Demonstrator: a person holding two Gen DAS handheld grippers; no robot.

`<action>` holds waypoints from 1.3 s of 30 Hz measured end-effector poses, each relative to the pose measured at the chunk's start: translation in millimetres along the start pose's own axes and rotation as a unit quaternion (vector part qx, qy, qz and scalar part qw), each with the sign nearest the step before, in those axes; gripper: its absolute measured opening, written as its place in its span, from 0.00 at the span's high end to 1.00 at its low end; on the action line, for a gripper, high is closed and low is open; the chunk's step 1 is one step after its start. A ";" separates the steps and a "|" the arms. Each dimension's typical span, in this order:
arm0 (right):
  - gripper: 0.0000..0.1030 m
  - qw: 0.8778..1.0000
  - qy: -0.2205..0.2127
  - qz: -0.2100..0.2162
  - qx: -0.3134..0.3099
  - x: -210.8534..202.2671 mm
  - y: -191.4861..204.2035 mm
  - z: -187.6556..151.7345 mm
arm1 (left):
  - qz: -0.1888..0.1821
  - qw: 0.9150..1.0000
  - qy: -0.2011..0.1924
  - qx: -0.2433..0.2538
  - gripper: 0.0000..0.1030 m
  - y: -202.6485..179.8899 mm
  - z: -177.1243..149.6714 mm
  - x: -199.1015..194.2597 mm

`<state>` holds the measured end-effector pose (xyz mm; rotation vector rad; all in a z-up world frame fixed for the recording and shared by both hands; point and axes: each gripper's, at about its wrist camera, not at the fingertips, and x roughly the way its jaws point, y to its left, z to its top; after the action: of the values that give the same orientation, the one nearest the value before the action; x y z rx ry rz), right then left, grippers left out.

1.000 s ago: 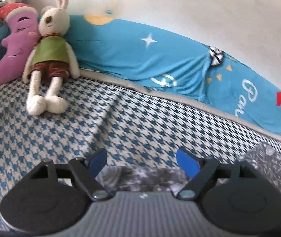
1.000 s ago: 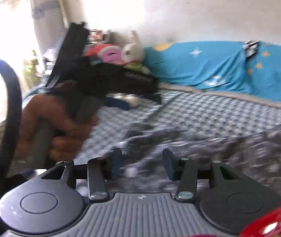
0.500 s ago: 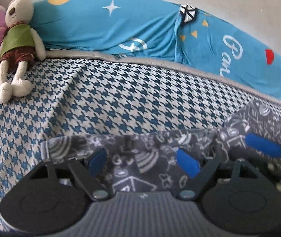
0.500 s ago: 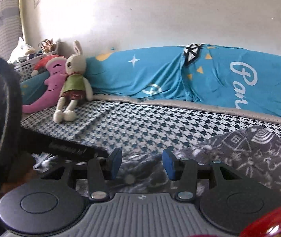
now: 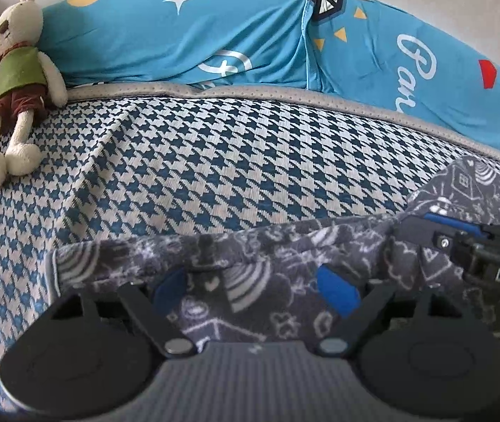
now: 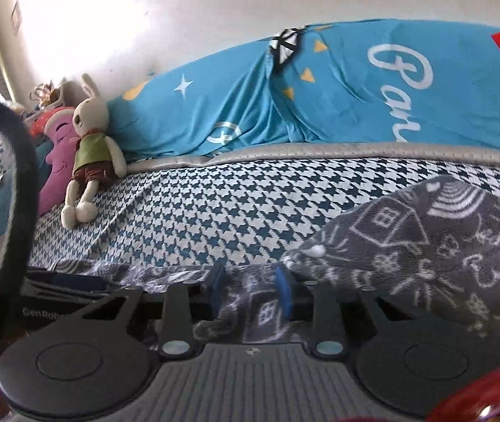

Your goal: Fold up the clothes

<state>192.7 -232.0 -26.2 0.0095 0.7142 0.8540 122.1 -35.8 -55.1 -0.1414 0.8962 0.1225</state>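
Lying along the near edge of the checked bedspread (image 5: pixel 215 161): a grey patterned garment (image 5: pixel 267 274), bunched higher at the right. Left gripper (image 5: pixel 255 290) spread wide above the cloth, gripping nothing. Right gripper (image 6: pixel 250 293) narrower but parted (fabric between the pads, not pinched). Propped against the blue cover (image 5: pixel 179 42): a stuffed rabbit (image 5: pixel 18 70).

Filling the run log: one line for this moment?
fold clothes | grey printed garment on bed | left gripper open | right gripper open
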 end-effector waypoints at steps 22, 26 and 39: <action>1.00 0.999 0.008 -0.030 0.039 21.1 -8.6 2.3 | 0.044 0.999 -0.014 0.020 0.00 -8.8 8.3 46.4; 1.00 0.999 0.007 -0.032 0.041 22.0 -10.1 1.4 | 0.044 0.999 -0.013 0.019 0.00 -7.9 11.1 50.2; 1.00 0.997 -0.006 -0.034 0.062 18.1 -10.6 -2.6 | 0.054 0.998 -0.016 0.026 0.00 -13.9 4.8 39.8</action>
<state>206.5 -227.3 -41.5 0.1011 0.7525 0.7424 152.7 -46.8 -82.4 -0.0422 0.8740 0.2007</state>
